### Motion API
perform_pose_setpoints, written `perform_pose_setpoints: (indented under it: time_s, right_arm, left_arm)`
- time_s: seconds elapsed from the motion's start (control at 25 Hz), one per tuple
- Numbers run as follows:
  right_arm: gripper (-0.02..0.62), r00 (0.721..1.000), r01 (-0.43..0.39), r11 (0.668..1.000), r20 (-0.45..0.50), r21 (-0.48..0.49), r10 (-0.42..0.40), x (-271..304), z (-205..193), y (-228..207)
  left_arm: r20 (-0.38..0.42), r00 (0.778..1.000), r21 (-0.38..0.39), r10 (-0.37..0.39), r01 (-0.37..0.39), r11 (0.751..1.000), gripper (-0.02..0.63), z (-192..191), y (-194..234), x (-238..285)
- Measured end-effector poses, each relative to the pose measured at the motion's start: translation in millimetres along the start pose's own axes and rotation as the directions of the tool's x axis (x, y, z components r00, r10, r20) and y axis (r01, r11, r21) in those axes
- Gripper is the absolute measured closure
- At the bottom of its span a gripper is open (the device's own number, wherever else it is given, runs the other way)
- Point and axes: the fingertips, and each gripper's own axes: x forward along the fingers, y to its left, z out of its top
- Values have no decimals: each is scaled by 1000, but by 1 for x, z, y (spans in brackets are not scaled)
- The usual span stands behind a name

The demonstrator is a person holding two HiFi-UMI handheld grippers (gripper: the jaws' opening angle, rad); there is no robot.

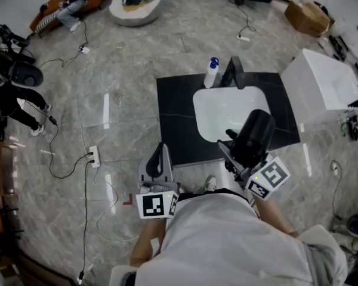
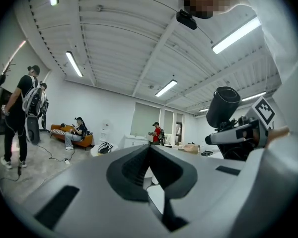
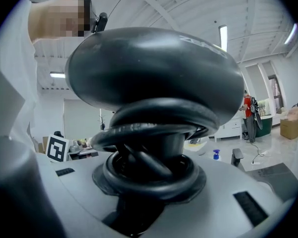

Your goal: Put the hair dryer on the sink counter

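- Hair dryer: black, off the tabletop, carried in the right gripper; in the head view it sits over the near right corner of the basin.
- Right gripper: fingers clamped on the dryer's handle, with the cord coiled round it.
- Left gripper: fingers together, nothing between them; held just short of the tabletop's near left edge.
- Tabletop: dark, square-edged; a broad bare strip left of the basin, a narrower one to the right.
- Faucet and blue-capped bottle: along the far edge, behind the basin.
- White box: just beside the tabletop's right edge.
- Floor: open to the left, crossed by cables.
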Motion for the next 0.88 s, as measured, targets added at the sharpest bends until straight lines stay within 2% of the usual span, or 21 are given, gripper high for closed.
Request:
perform_pose_setpoints:
  time_s: [0.52,0.88]
  right_arm:
    - [428,997,-75,996,-28,43,76,9,-17,-23]
    - [428,996,-71,996,-56,50,74,13,-32,-30]
  left_arm:
    - [-56,996,38,75,-73,997,604,-7,-8,3]
    - [-62,996,48,65,-62,997,604,-10,-12,7]
